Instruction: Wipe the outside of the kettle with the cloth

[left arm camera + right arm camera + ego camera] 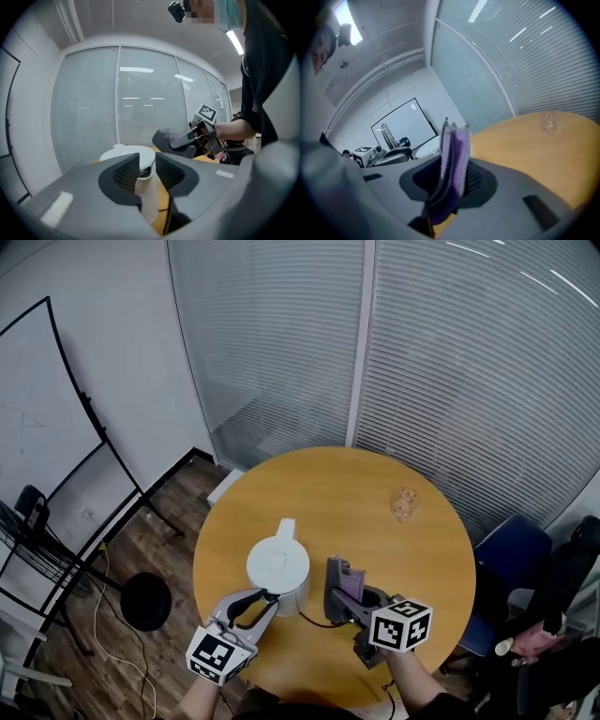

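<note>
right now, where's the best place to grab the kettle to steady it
Take the kettle by its handle, coming from the near edge of the table. It is a narrow upright strip facing the person, opposite the spout, so jaws can close across it; the rest is round and too wide. The left gripper is shut there; the right gripper holds the cloth.

A round orange-brown wooden table (375,474) is seen from above. A white lidded kettle (277,564) stands near its front edge. The left gripper (266,597) has its jaw tips at the kettle's near side. Just right of the kettle, the right gripper (337,573) pinches an upright folded purple cloth (351,583). A small clear drinking glass (404,503) stands well apart, farther back.
</note>
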